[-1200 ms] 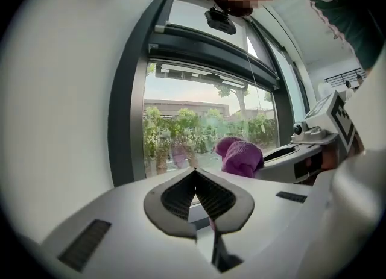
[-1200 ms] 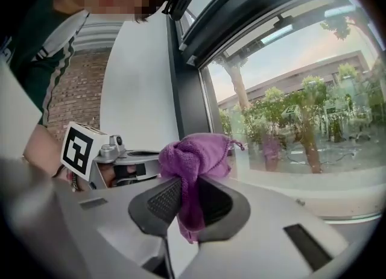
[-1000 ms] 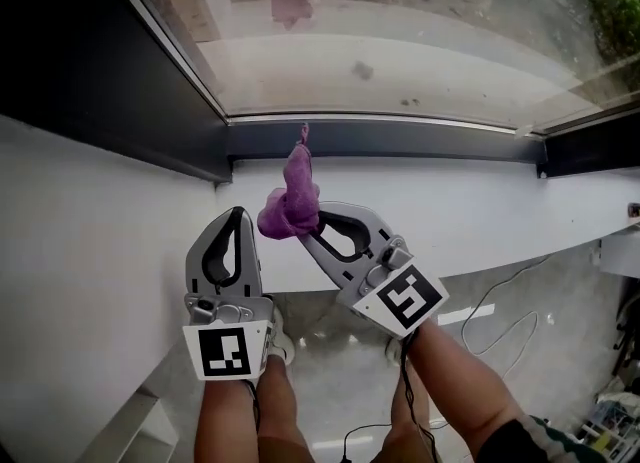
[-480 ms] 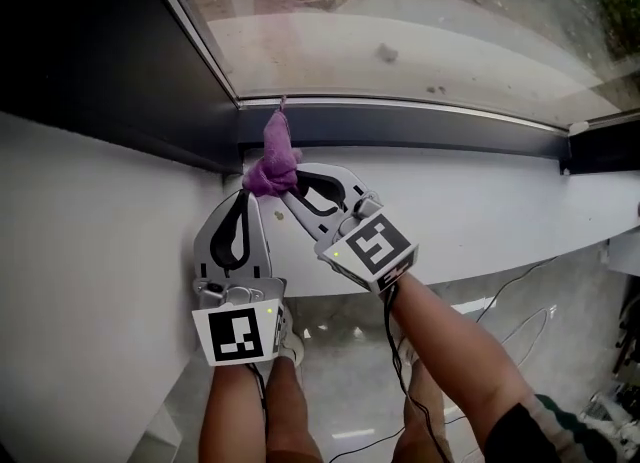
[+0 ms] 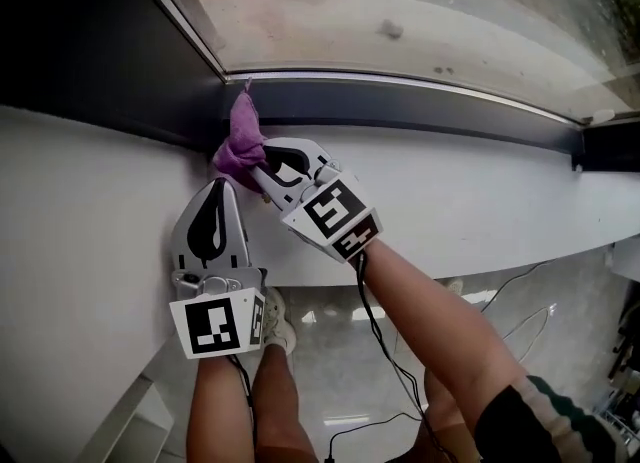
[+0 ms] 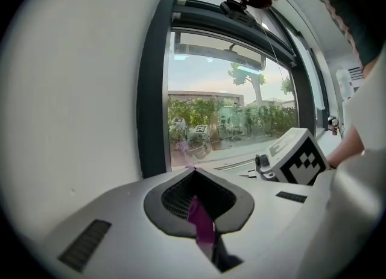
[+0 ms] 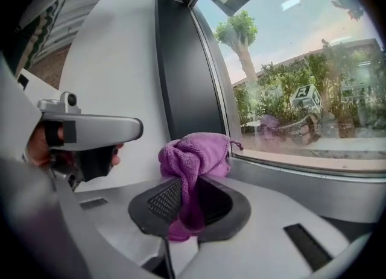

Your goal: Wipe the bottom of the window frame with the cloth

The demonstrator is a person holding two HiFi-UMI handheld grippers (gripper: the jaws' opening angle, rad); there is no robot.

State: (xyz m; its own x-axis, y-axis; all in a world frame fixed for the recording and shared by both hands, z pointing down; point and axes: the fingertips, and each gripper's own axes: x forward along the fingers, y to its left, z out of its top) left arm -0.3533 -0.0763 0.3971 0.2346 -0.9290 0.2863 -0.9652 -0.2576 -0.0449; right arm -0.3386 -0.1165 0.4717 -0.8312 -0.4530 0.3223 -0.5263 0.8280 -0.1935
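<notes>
Clamping cloth in right tongs, wad pushed forward against left corner of frame at eleven o'clock, probably to start the sweep toward three. Holding left tongs together at seven, clear of the stroke; purple sliver in slot, unidentified.

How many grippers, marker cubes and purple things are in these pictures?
Grippers: 2, the left gripper and the right gripper.
Marker cubes: 2, the left cube and the right cube.
Cloths: 1, a purple cloth clamped in the right gripper.
Purple strips: 1, a thin strip between the left gripper's shut jaws.
Total: 6.
</notes>
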